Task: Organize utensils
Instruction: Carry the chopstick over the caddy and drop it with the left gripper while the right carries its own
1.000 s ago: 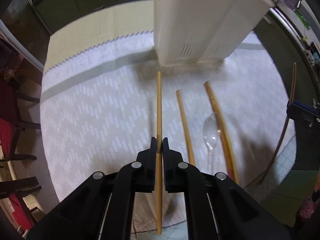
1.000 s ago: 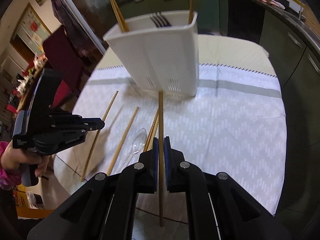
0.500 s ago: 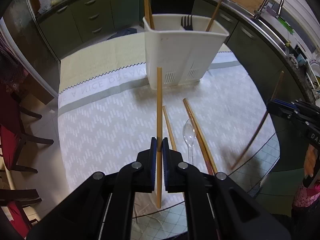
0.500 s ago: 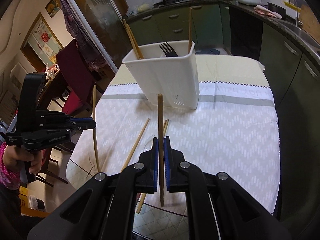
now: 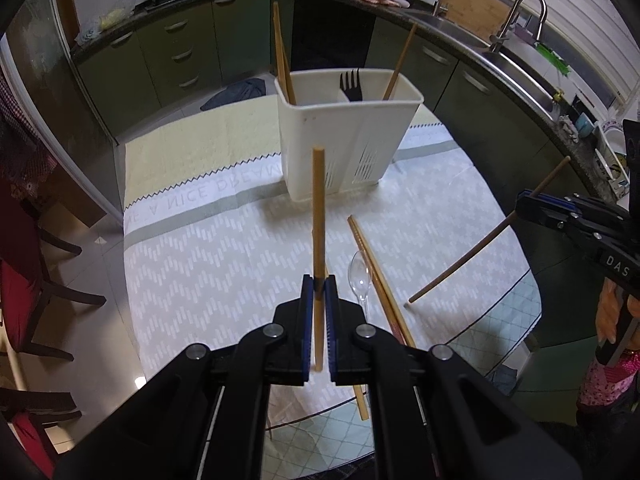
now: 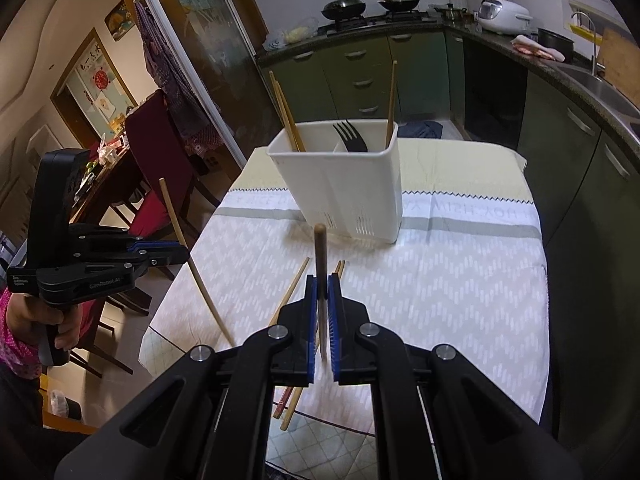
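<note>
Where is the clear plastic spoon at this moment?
In the left wrist view, the clear plastic spoon lies on the tablecloth, just right of the left gripper and beside the loose chopsticks, nearer the camera than the white utensil holder.

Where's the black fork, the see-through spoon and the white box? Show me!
black fork (image 5: 351, 85), left wrist view, on its tines above the box rim.
see-through spoon (image 5: 359, 276), left wrist view, on its bowl on the cloth.
white box (image 6: 352, 188), right wrist view, on its front wall.
</note>
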{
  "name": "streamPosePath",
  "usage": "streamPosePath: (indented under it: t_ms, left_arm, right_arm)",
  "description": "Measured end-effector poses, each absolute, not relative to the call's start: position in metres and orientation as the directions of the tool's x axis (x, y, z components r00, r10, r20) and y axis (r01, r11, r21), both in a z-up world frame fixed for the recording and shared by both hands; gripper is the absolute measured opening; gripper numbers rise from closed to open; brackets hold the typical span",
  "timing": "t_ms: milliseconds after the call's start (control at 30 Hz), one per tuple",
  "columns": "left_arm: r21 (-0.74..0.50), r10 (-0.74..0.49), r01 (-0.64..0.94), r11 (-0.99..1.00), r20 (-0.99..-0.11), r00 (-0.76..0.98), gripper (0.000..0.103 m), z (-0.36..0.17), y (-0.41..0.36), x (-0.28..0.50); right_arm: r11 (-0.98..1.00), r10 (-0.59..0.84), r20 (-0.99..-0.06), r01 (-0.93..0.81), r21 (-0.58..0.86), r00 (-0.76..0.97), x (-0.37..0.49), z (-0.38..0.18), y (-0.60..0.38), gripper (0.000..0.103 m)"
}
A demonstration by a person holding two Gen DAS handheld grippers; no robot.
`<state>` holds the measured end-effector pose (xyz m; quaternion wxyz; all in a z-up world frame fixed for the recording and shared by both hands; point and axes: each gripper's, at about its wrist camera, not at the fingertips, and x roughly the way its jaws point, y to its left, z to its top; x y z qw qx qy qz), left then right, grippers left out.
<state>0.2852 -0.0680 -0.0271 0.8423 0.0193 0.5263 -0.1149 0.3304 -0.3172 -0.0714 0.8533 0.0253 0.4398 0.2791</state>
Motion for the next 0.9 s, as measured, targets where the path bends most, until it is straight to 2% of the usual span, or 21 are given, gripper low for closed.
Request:
streamPosePath:
  t_ms: [400, 900]
  left_arm:
    - [-0.092, -0.200, 0.242, 0.966, -0.858, 0.473, 0.006, 0.007, -0.081, 0.288]
    - [-0.076, -0.220, 0.244, 0.967, -0.733, 0.644, 0.006, 0.124, -0.098, 0.326]
  right_arm:
    - [0.847, 0.490, -0.722, -0.462, 0.263, 0.488, 0.331, -0.052, -0.322, 0.006]
    - [0.849, 0.493, -0.703, -0.461, 0.259, 0.513, 0.328, -0.034, -0.337, 0.006]
